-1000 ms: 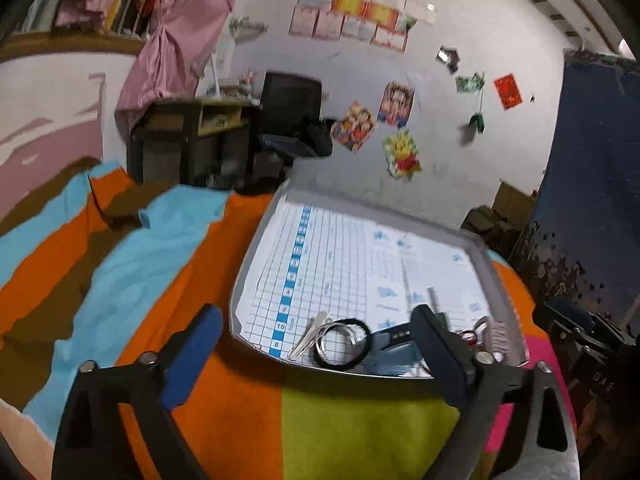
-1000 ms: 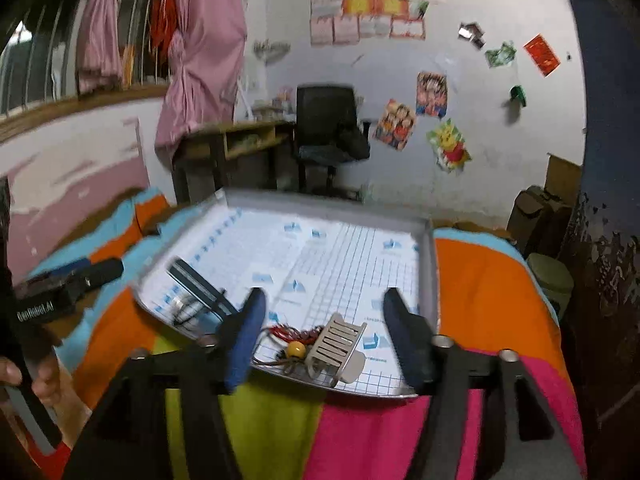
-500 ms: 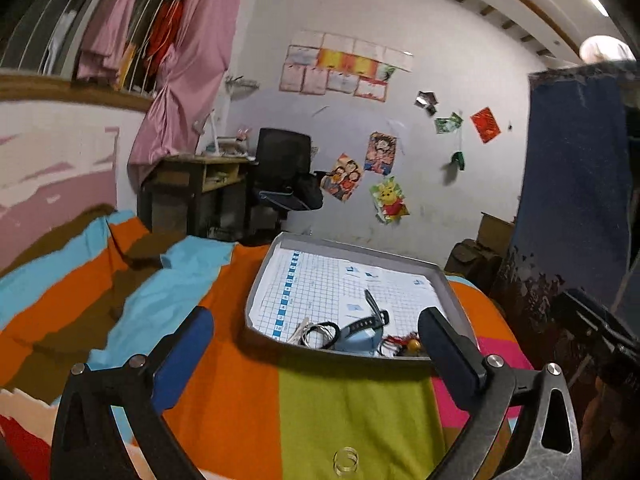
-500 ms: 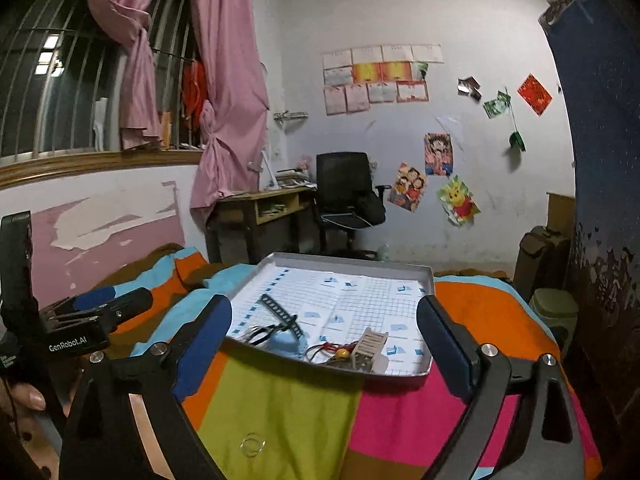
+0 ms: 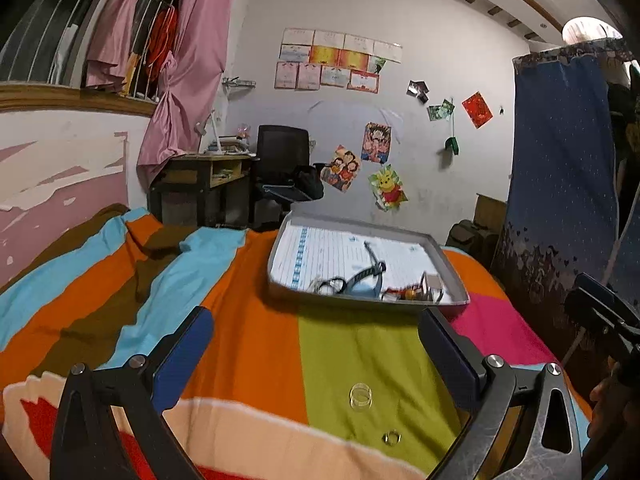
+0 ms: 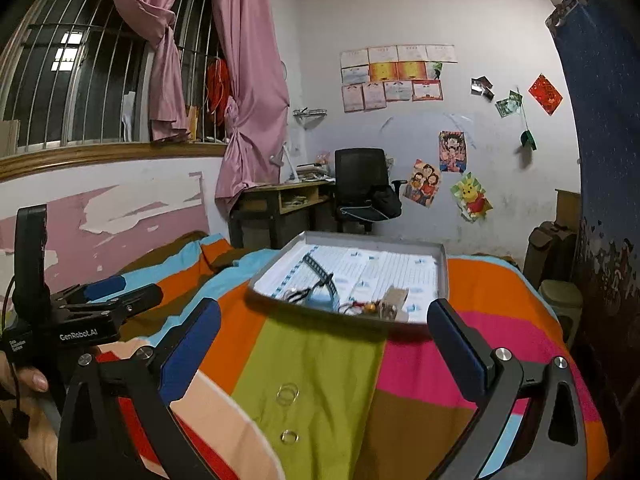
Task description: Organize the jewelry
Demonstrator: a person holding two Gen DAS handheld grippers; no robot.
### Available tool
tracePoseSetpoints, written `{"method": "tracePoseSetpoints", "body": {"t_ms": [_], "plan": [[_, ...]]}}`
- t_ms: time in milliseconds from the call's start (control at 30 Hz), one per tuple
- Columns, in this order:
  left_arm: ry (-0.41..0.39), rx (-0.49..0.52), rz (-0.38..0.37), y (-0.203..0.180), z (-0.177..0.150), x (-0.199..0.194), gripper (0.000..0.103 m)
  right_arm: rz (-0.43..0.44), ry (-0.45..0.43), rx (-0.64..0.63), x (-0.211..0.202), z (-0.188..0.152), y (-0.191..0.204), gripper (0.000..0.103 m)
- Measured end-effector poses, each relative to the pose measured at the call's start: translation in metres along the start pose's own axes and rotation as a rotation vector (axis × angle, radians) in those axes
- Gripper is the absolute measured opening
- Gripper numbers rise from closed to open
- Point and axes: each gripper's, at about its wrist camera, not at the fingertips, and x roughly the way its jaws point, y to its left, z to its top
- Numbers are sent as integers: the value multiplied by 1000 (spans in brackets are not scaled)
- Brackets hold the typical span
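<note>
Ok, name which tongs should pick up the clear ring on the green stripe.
Probably the right tongs: open and empty, and the clear ring lies nearly centred between their fingers. The left tongs are also open, but there the ring sits off to the right side.

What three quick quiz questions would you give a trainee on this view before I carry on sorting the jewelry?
1. True or false: both rings lie inside the tray.
2. Which stripe of the blanket do the clear ring and the small metal ring lie on: A) pink, B) green, C) blue?
3. Fill in: the left gripper and the right gripper are both ____ and hold nothing.

Key: 1 false, they lie on the blanket in front of the tray; 2 B; 3 open.
</note>
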Motion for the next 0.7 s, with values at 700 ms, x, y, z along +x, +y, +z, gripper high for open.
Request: {"method": "tracePoseSetpoints", "body": {"t_ms": [700], "plan": [[64, 22, 15, 13, -68, -38, 103, -34, 56, -10, -29, -67, 20, 102]]}}
